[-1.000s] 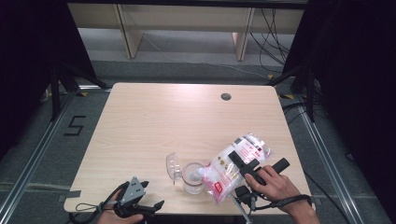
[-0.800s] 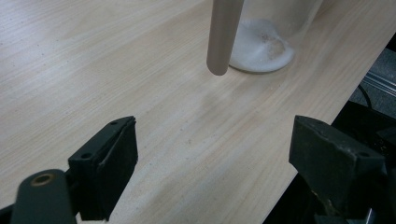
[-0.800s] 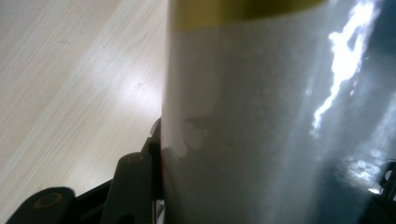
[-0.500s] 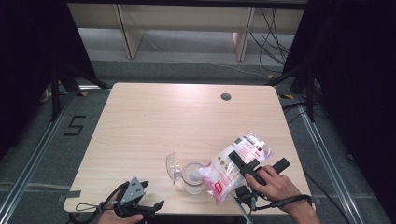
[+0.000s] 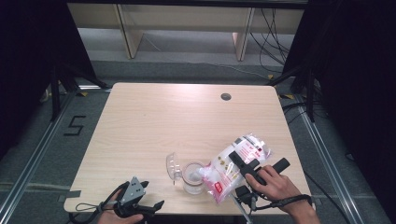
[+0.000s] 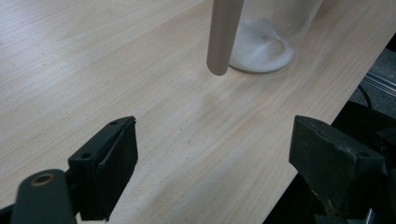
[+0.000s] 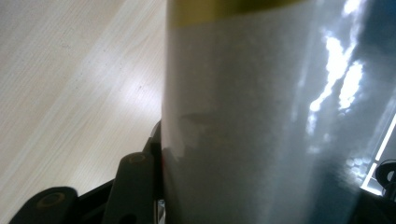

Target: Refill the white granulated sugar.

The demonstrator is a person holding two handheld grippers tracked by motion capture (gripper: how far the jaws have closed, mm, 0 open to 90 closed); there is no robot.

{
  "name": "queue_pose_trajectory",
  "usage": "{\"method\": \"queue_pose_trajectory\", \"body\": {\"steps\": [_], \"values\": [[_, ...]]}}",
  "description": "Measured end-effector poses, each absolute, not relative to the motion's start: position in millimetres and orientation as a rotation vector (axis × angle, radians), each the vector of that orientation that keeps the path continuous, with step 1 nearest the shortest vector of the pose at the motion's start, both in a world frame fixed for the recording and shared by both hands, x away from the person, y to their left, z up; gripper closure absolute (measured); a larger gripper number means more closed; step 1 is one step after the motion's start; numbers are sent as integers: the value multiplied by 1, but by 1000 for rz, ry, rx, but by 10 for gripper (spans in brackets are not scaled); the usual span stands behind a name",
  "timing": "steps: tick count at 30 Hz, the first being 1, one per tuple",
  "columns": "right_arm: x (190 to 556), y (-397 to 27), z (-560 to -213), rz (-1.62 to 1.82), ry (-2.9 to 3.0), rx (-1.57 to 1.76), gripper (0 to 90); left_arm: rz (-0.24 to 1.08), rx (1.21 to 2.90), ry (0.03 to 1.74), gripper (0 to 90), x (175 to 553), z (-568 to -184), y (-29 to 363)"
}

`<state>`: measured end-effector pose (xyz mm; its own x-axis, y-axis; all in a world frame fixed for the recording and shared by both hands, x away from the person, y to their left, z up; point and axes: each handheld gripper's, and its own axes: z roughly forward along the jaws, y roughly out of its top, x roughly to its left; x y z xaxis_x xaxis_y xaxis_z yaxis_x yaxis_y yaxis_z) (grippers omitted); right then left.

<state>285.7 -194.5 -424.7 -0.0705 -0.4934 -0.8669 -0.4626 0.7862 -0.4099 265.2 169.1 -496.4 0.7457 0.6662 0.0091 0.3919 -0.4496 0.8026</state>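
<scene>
The right tool (image 5: 246,167) is clamped about half open on a bag (image 5: 235,167) of white grains, its jaws pressing the plastic from both sides; in the right gripper view the bag's clear film (image 7: 261,121) stands hard against the left jaw. The bag is held tilted, its lower end hanging over the mouth of a clear jar (image 5: 193,176) near the desk's (image 5: 187,121) front edge, so that the two seem to touch or nearly so. A thin layer of white powder already lies in the jar's bottom (image 6: 261,51), seen from the left gripper view. The jar's hinged lid (image 5: 173,166) stands open on the left of it. The left tool (image 5: 140,205) rests at the front-left edge of the desk, well apart from the jar, with its jaws wide and nothing between them. The step in hand looks like pouring from the bag into the jar, and only a little is in so far. The next move probably calls for tipping the bag further while keeping its opening over the jar's mouth; since the jar stands free, the left tool could steady it so a nudge from the bag does not topple it.
</scene>
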Motion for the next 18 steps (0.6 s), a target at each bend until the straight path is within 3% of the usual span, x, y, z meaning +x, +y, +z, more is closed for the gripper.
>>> {"method": "queue_pose_trajectory", "body": {"steps": [18], "values": [[286, -194, -425, -21, 1700, -757, 573, 427, 2114, 784, 152, 266, -496, 170]]}}
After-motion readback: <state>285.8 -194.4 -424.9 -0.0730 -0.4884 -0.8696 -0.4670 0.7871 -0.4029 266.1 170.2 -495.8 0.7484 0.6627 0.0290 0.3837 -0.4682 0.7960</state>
